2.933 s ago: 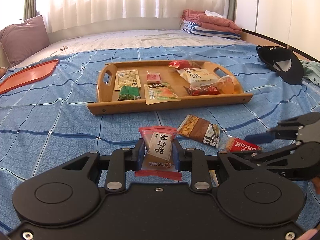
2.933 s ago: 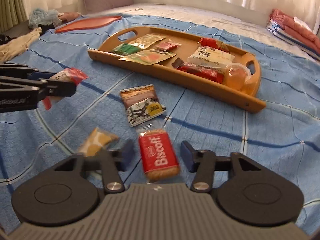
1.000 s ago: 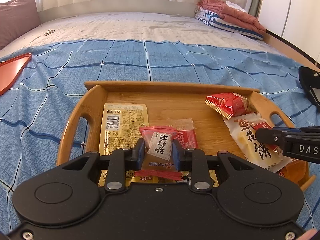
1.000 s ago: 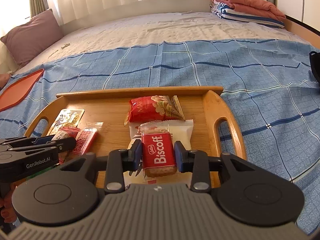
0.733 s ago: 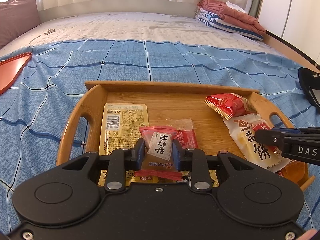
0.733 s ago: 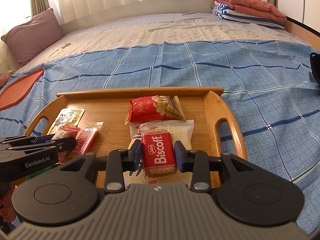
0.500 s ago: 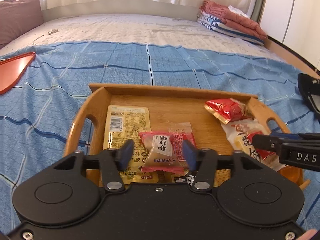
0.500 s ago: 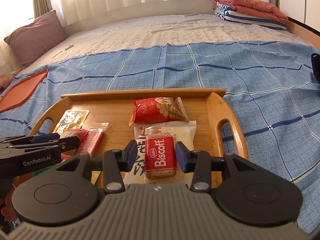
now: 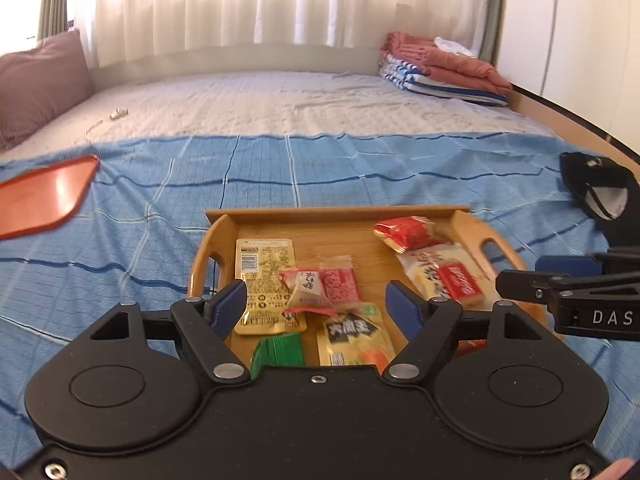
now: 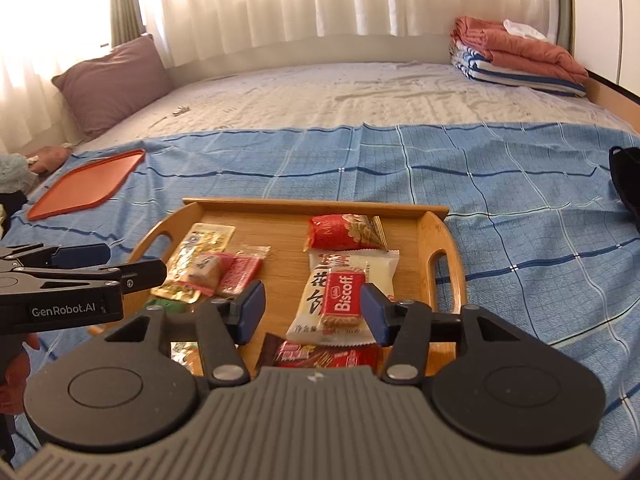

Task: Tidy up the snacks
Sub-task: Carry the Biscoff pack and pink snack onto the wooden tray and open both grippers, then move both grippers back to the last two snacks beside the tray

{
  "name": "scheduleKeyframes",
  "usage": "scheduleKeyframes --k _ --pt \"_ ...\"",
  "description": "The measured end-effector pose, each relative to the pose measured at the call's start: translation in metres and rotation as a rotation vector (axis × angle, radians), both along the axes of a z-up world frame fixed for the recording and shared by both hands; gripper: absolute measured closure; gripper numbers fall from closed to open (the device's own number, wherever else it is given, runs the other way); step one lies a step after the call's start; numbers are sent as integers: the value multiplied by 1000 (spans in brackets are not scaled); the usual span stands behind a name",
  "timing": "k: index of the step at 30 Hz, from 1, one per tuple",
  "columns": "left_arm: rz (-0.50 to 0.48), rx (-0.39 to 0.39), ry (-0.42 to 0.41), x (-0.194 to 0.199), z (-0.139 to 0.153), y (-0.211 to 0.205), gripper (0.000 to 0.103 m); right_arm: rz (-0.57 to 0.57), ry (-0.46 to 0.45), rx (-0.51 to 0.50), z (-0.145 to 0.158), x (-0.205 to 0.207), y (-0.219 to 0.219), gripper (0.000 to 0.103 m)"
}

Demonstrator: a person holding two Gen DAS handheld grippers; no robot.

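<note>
Two tools hang above a wooden tray (image 9: 472, 220) on a bed's blue checked cover (image 9: 120, 248), both with jaws spreading apart and gripping nothing. Beneath the left tool (image 9: 316, 304), a pink-edged candy packet (image 9: 306, 288) lies loose on the tray, overlapping a yellow packet (image 9: 264, 264) and a small red packet (image 9: 340, 284). Under the right tool (image 10: 312, 308), the red Biscoff biscuit (image 10: 342, 298) rests on a white packet (image 10: 376, 268), clear of both pads. An orange tray (image 10: 88, 184) lies well apart to the left.
</note>
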State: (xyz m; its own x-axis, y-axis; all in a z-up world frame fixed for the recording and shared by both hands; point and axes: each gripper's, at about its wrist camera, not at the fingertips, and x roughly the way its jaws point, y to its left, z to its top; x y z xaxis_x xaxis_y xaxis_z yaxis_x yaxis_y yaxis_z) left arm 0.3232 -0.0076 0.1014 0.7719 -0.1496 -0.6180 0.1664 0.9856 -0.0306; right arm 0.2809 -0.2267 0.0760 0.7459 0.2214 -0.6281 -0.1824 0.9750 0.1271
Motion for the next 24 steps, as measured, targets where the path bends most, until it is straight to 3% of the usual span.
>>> scheduleKeyframes --k 13,18,24 --pt "-85 11 -77 -109 57 -10 23 101 -93 18 51 -96 -5 26" --pt "-111 13 -70 -140 59 -13 21 140 -89 38 47 -129 -4 25" --pt "-152 65 -22 -149 44 -27 19 174 -84 16 18 -169 6 22"
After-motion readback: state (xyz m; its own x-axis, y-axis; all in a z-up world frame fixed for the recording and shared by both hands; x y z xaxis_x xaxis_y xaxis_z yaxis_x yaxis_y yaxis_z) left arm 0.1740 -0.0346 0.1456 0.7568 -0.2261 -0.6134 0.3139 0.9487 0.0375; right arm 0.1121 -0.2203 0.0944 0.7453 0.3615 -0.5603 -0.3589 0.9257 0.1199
